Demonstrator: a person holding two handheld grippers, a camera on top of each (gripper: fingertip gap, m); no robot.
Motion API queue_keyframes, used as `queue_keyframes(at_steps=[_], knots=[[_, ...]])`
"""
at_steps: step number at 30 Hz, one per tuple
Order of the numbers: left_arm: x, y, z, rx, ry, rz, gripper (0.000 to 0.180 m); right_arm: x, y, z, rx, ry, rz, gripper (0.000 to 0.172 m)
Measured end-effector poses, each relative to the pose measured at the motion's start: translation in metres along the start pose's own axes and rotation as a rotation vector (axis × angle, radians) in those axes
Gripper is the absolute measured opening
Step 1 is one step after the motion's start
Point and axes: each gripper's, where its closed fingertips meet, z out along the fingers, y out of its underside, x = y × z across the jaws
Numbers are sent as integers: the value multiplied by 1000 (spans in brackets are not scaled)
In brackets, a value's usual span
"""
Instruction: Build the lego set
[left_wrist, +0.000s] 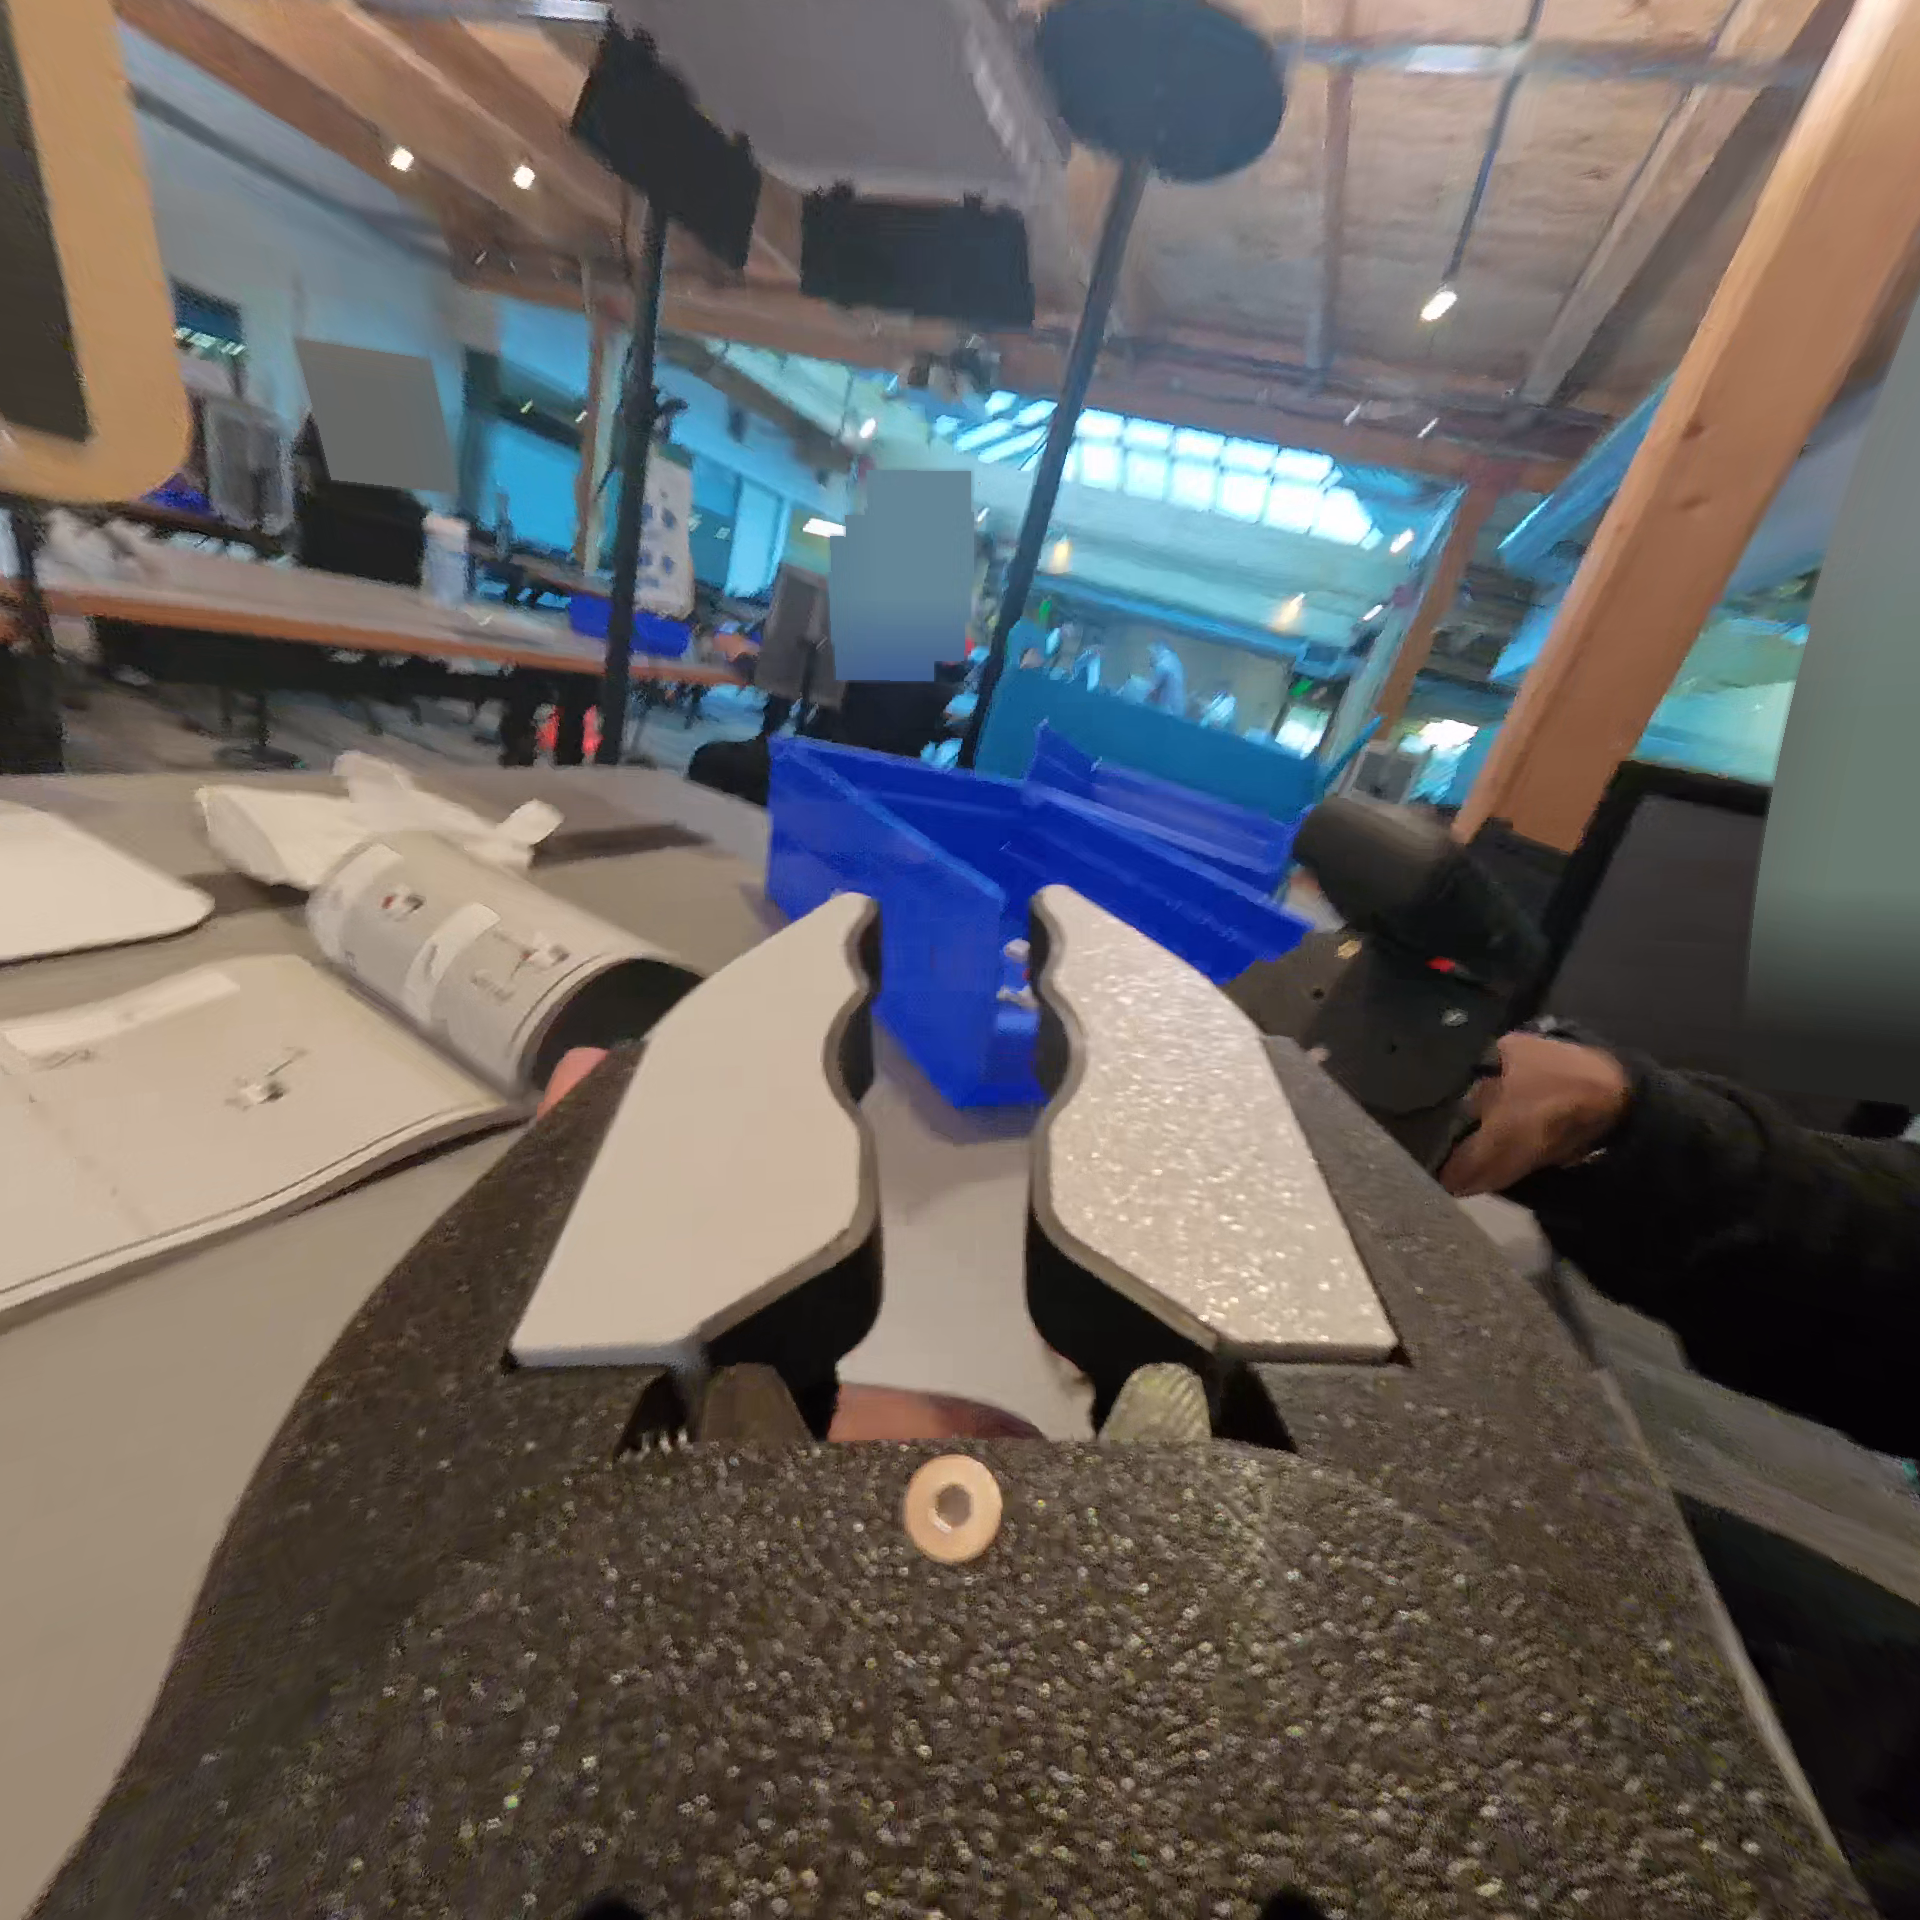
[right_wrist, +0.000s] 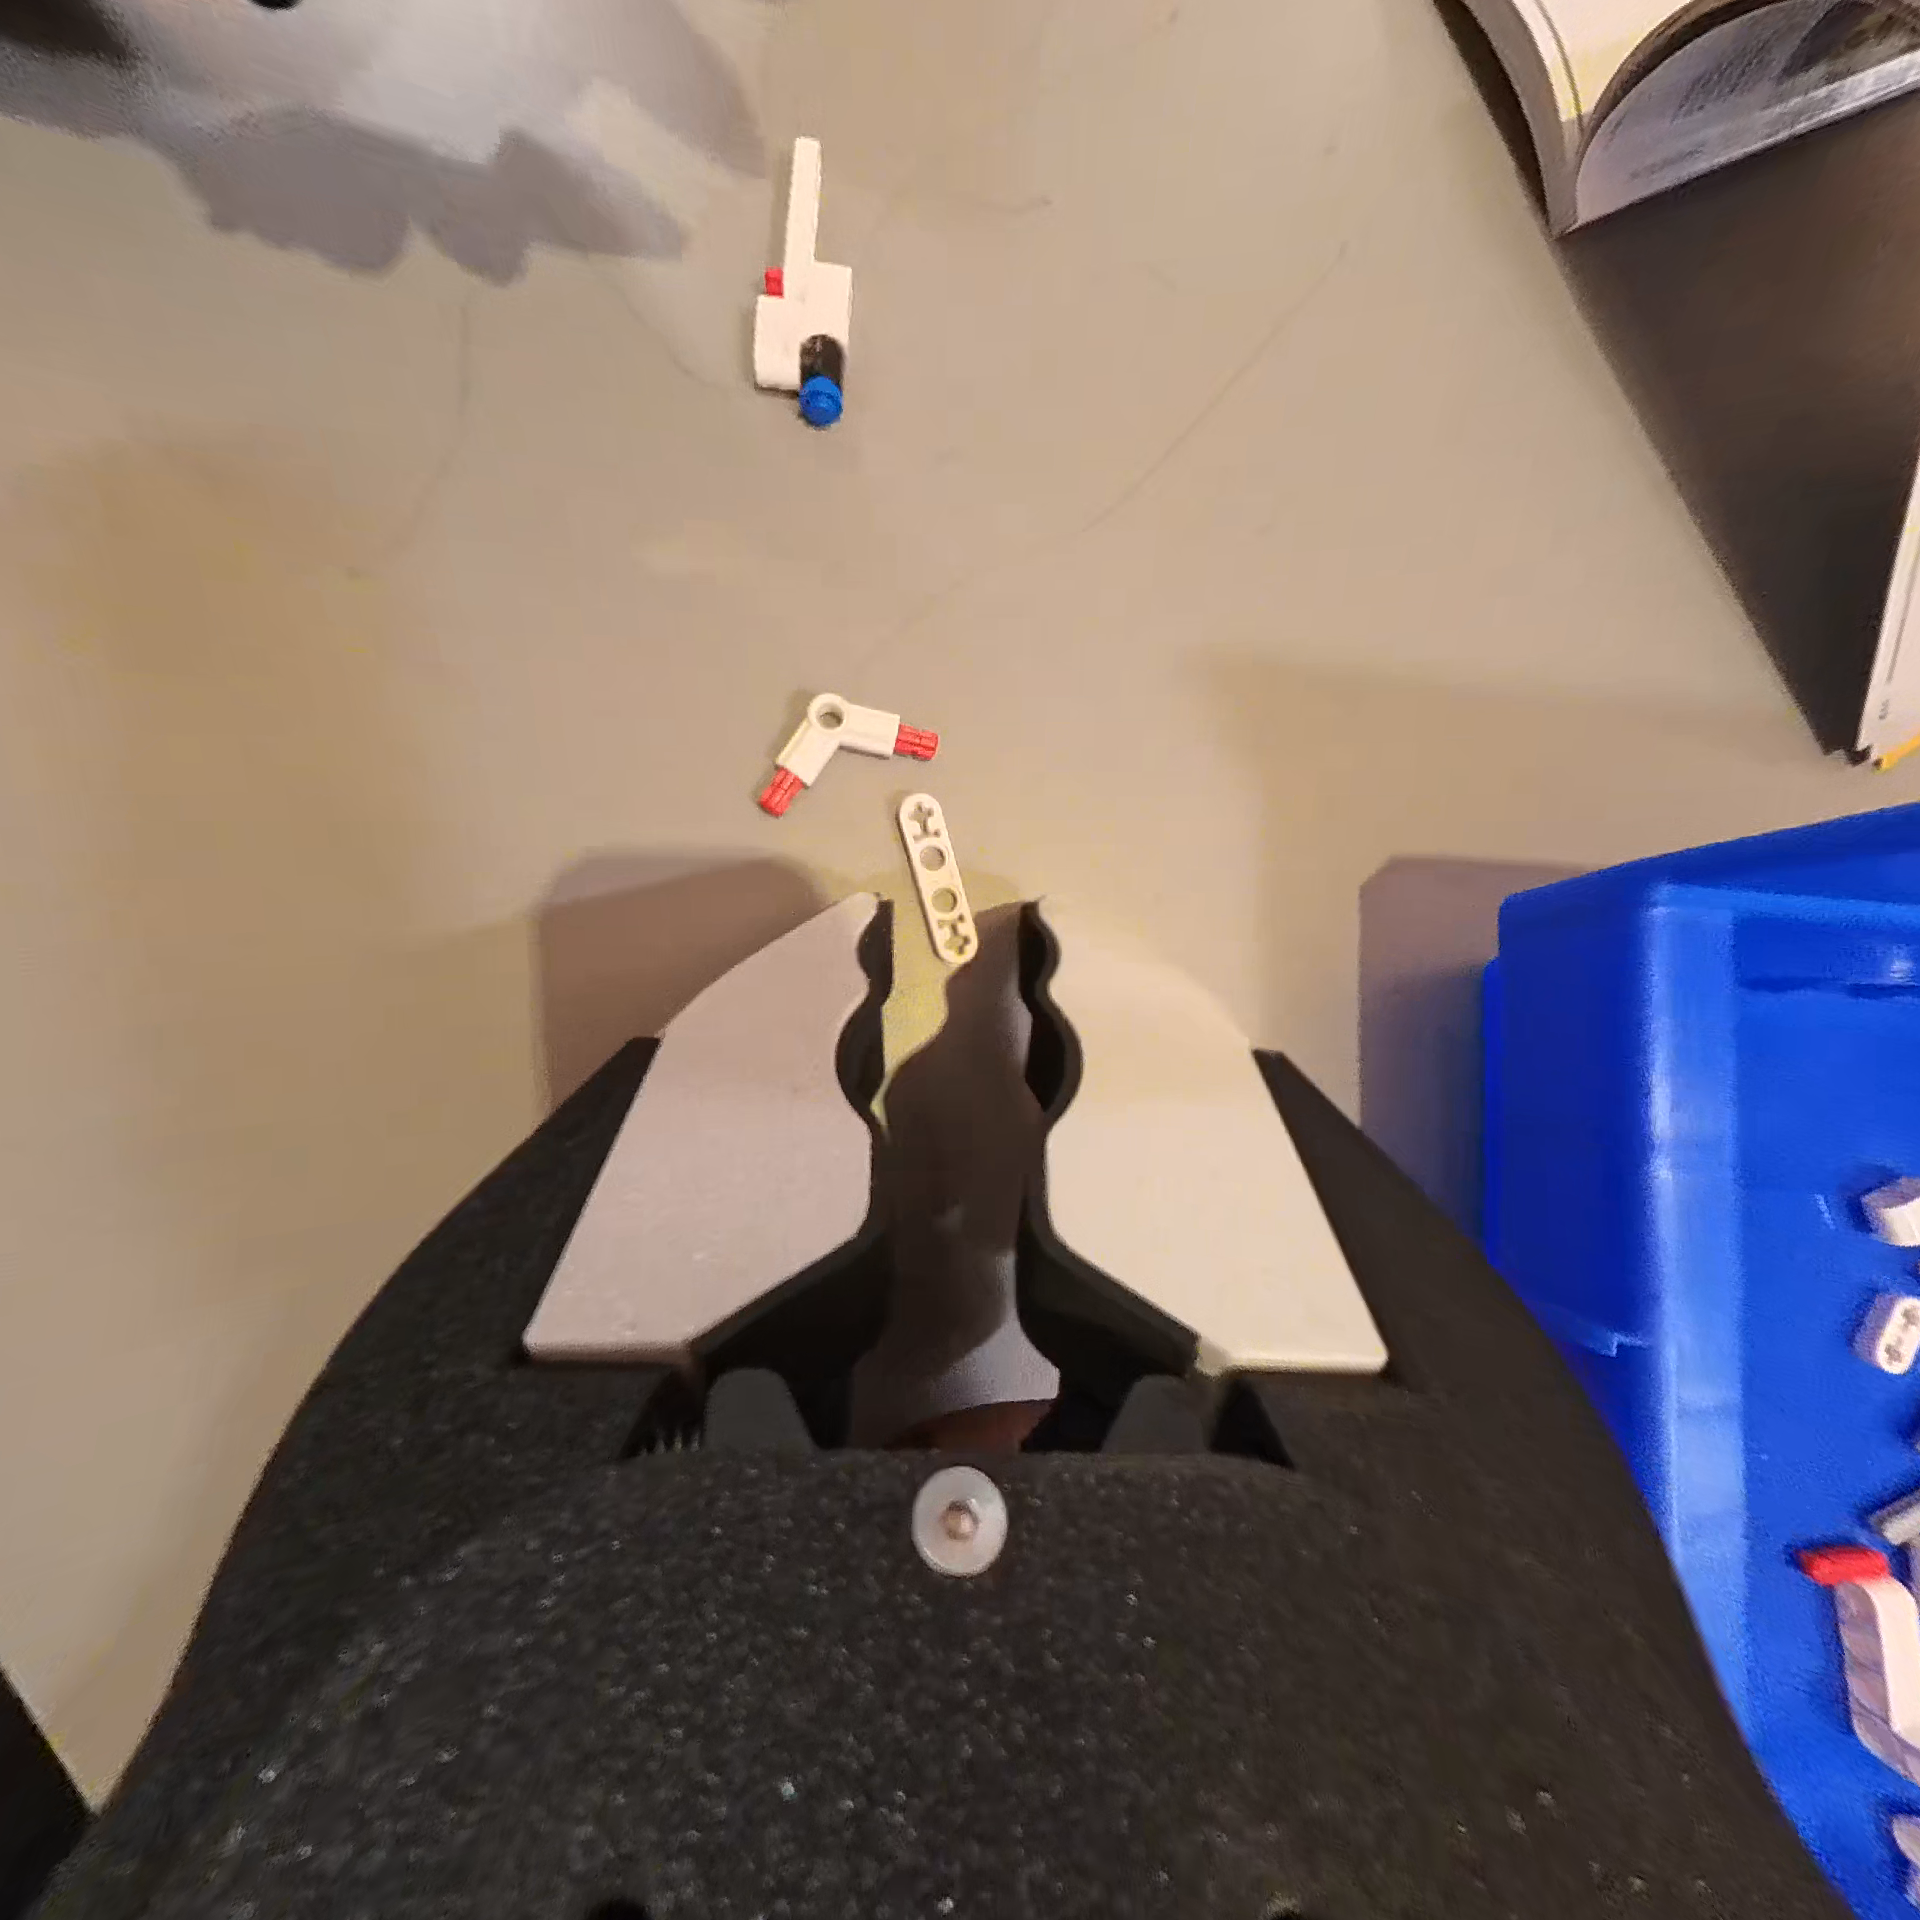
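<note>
Tongs both gape bare; only the right tongs (right_wrist: 956, 909) view shows a white strip (right_wrist: 937, 891) lying between their tips.

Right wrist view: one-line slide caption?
Open hand-held gripper above a flat white four-hole beam on the table, beside a blue bin.

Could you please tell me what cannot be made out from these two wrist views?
- Left wrist view: the blue bin's contents are mostly hidden behind its walls and the left gripper's fingers.
- Left wrist view: the right gripper's fingers are hidden behind its own black body.
- Right wrist view: the parts in the bin are cut off by the right edge.
</note>
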Motion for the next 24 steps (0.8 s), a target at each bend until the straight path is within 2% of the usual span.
queue_keyframes(at_steps=[2,4,7,13,17,20,24], knots=[[-8,12,0,-77,-20,0,32,-2,-1,1,-6,-15,-13,8],[-12,28,-1,-179,-10,-66,32,-1,-2,2,-9,11,-45,7],[-15,41,-6,-239,-4,-214,30,4,-14,2,47,87,-125,7],[-15,59,-10,-348,-59,-425,30,22,-67,-15,235,394,-308,7],[-6,67,-7,-381,-82,-498,31,18,-101,-14,301,593,-417,7],[-8,65,-8,-350,-108,-542,32,9,-119,-9,329,710,-505,7],[-12,60,-11,-323,-114,-526,31,-2,-130,-9,359,756,-559,7]])
